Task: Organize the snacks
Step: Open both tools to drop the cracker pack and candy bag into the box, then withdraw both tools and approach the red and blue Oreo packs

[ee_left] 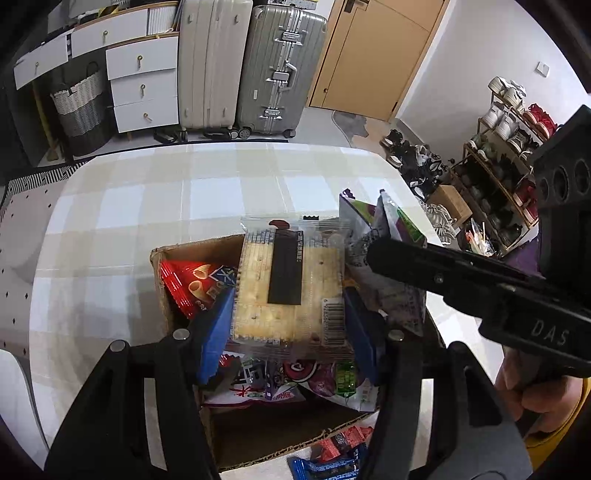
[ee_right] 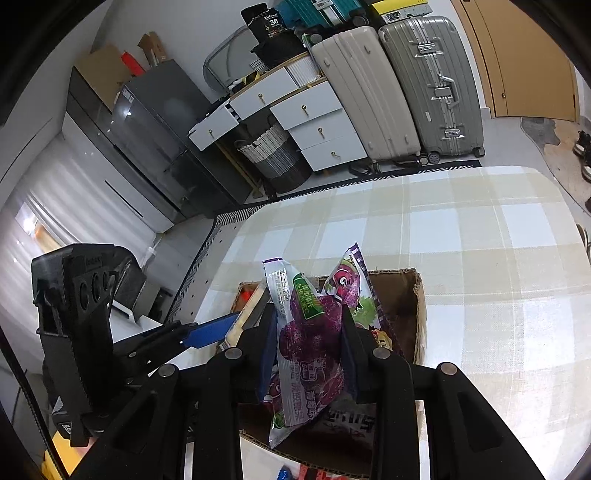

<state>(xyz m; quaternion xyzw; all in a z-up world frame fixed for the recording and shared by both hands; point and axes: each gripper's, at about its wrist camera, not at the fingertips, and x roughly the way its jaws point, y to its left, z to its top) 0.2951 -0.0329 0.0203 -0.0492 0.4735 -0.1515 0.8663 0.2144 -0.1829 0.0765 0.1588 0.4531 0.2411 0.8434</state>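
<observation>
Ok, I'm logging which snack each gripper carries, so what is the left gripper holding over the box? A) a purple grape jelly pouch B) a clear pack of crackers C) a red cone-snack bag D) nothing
B: the left gripper clamps the clear pack of crackers between its blue pads, above the cardboard box.

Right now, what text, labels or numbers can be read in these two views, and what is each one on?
"DAS": on the right gripper body.
"36": on a black box atop the drawers.
Cracker packet barcode digits and label: too blurred.
Purple snack packets: Chinese print, too small to read.
</observation>
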